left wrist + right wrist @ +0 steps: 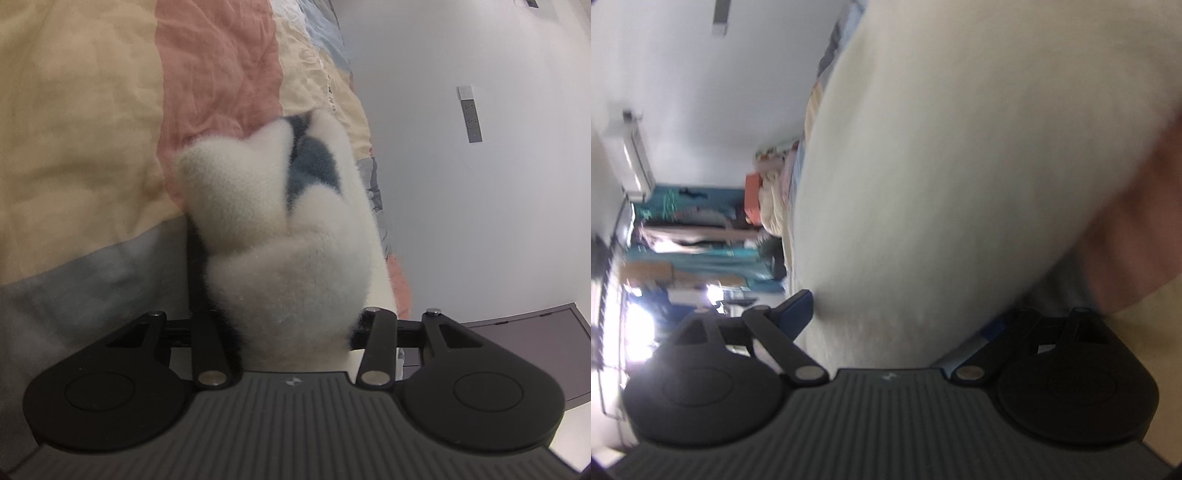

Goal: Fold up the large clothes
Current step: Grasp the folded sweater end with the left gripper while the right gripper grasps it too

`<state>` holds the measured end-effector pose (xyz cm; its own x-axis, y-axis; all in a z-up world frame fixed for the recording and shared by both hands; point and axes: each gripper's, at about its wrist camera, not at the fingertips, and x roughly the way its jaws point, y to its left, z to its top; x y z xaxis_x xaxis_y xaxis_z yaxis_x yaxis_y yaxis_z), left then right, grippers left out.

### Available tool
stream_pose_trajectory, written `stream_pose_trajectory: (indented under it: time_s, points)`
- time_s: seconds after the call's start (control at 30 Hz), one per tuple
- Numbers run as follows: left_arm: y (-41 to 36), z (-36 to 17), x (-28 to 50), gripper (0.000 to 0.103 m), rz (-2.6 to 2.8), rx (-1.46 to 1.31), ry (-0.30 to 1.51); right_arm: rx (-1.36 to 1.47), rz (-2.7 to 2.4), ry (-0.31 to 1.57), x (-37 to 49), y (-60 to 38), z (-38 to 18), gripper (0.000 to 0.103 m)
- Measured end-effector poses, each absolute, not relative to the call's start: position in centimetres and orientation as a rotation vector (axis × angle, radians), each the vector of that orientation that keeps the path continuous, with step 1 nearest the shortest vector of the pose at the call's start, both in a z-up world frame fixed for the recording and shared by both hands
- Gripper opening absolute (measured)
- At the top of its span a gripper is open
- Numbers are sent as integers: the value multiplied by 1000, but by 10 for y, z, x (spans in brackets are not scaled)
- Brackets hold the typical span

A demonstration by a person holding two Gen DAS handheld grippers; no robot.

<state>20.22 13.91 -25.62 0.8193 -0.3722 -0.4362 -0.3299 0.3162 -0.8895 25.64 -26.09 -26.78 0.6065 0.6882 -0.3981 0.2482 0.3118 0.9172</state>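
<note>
From the left wrist view, going left to right: a striped bedspread (pixel 92 129) fills the nine to twelve o'clock part, with cream, salmon and grey bands, creased all over. At the centre, a fluffy white garment (pixel 295 240) with a dark blue patch (pixel 312 166) at about twelve o'clock of its bunch rises from the left gripper (pixel 295 328). The fingers are buried in the pile, and the linkage arms stand close in on either side of the fleece, so the gripper is clamped on the garment. Towards three o'clock a pale wall (pixel 461 203) carries a grey switch strip (pixel 472 120), and at four o'clock sits a dark cabinet (pixel 535 350).

From the right wrist view, which is rolled sideways and blurred: at nine o'clock an air-conditioning unit (pixel 633 155) hangs on the wall, with teal shelving (pixel 701 229) full of clutter beside it. The same white garment (pixel 942 184) covers the centre through one o'clock. It passes down between the fingers of the right gripper (pixel 897 325), whose blue-padded left finger (pixel 798 306) presses against the fleece; the other finger is mostly hidden, so the right gripper appears clamped on the garment too. At three o'clock lies a salmon band of bedspread (pixel 1137 229).
</note>
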Motion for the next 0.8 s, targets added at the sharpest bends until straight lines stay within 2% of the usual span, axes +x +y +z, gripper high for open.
stream_pose_trajectory:
  time_s: [0.2,0.4,0.53,0.73,0.77,0.8]
  points:
    - [141,-255,208,50,-50,-1274,644,1278,248,867,246,-277,-267,91]
    - [140,-248,212,49,-81,-1240,624,1307,63,728,224,-317,-256,92]
    - [141,-249,217,49,-85,-1229,622,1358,59,736,226,-319,-263,93]
    - [144,-251,217,50,-91,-1238,629,1275,64,770,243,-314,-264,94]
    - [144,-251,217,50,-92,-1236,629,1263,65,773,246,-314,-264,94]
    - [144,-251,216,50,-92,-1236,630,1249,62,777,247,-315,-263,89]
